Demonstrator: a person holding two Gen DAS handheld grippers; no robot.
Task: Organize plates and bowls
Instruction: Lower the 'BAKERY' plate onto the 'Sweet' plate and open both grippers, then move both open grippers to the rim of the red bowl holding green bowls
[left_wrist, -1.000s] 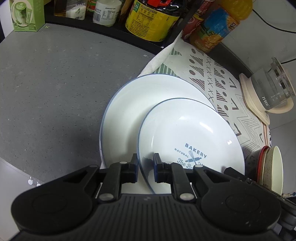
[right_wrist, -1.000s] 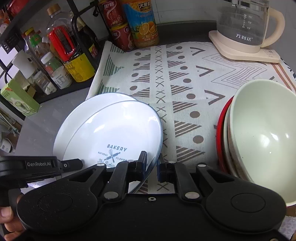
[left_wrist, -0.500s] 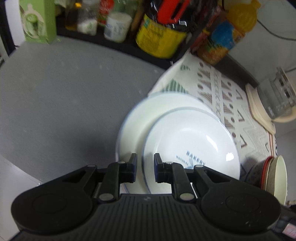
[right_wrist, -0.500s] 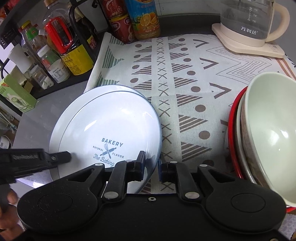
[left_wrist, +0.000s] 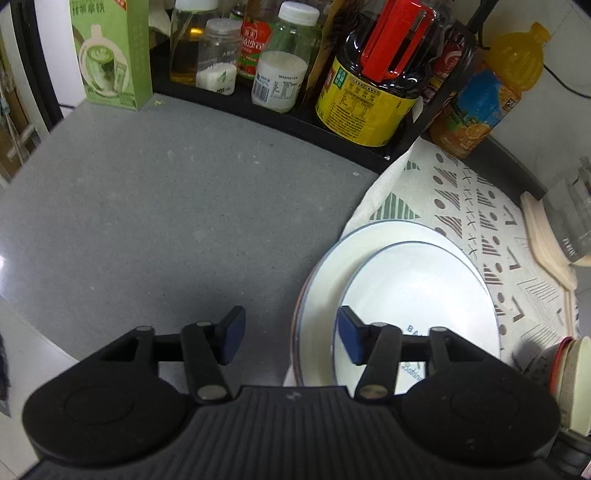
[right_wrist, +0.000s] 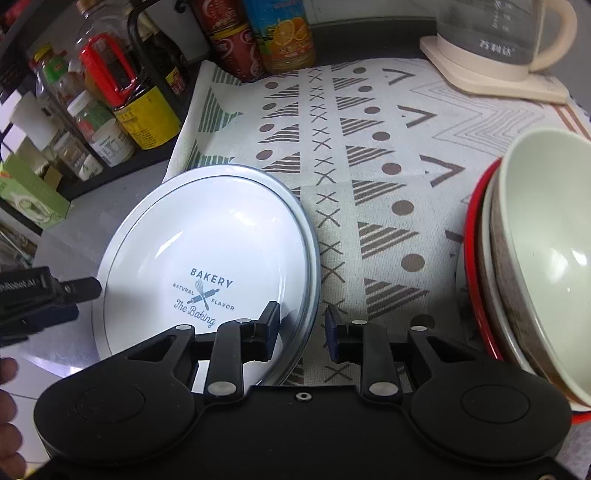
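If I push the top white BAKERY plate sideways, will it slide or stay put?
The top white BAKERY plate looks glossy and rests on a larger blue-rimmed white plate, so it probably slides easily. It looks rigid and probably chips if knocked.

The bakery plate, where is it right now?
The bakery plate lies stacked on a larger white plate at the patterned cloth's left edge, left of the stacked bowls.

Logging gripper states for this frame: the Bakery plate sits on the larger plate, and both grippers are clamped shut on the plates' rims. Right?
Not quite. The Bakery plate does sit on the larger plate, but both grippers are open. The left wrist view shows the left gripper spread wide; the right wrist view shows the right gripper open astride the plates' rims, gripping nothing.
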